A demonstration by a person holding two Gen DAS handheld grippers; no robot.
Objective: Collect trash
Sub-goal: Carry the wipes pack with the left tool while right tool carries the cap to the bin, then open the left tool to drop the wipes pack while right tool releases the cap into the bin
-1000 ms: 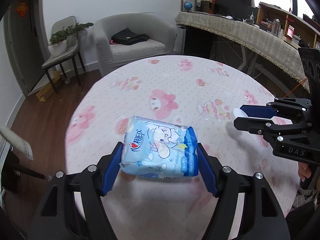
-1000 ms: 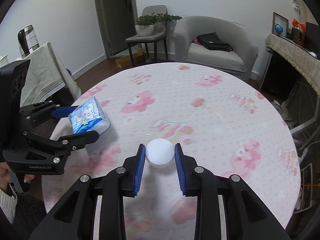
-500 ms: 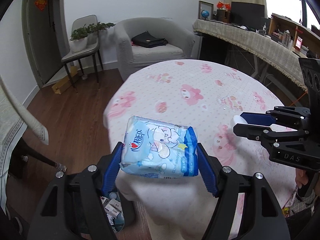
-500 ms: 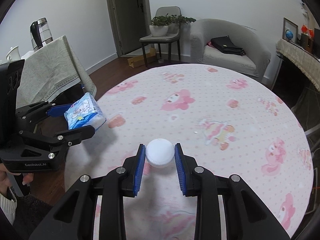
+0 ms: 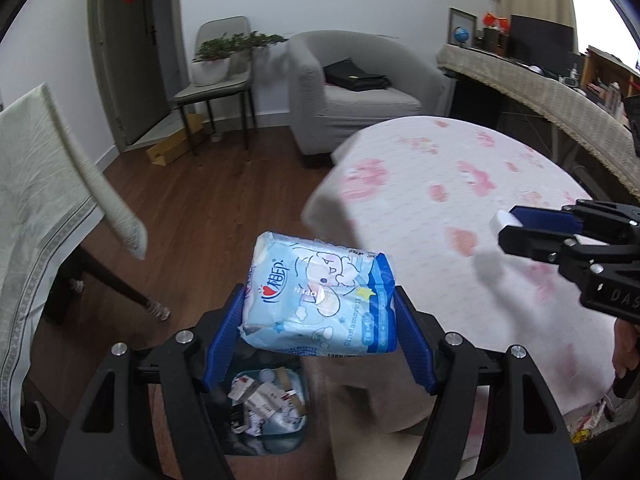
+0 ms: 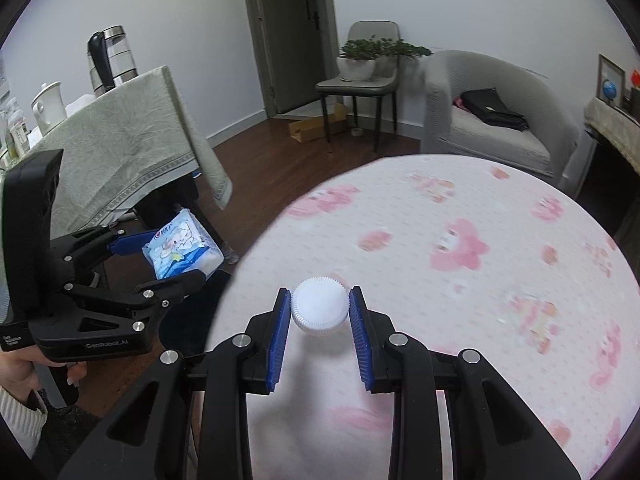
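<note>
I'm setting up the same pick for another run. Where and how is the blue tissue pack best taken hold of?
Grip the tissue pack across its two short ends, one pad on each, coming from a long side. That is how the left hand-held gripper holds it now: the soft pack stays level between widely spread jaws, its printed face up.

Home living room indicated. Grey armchair seen upper right of right wrist view, black bag laid on seat. Potted plant set on chair beside door at top centre. Round table covered with pink cartoon cloth. Kettle placed upper left. Wood floor shown; red decorations hung on walls.
</note>
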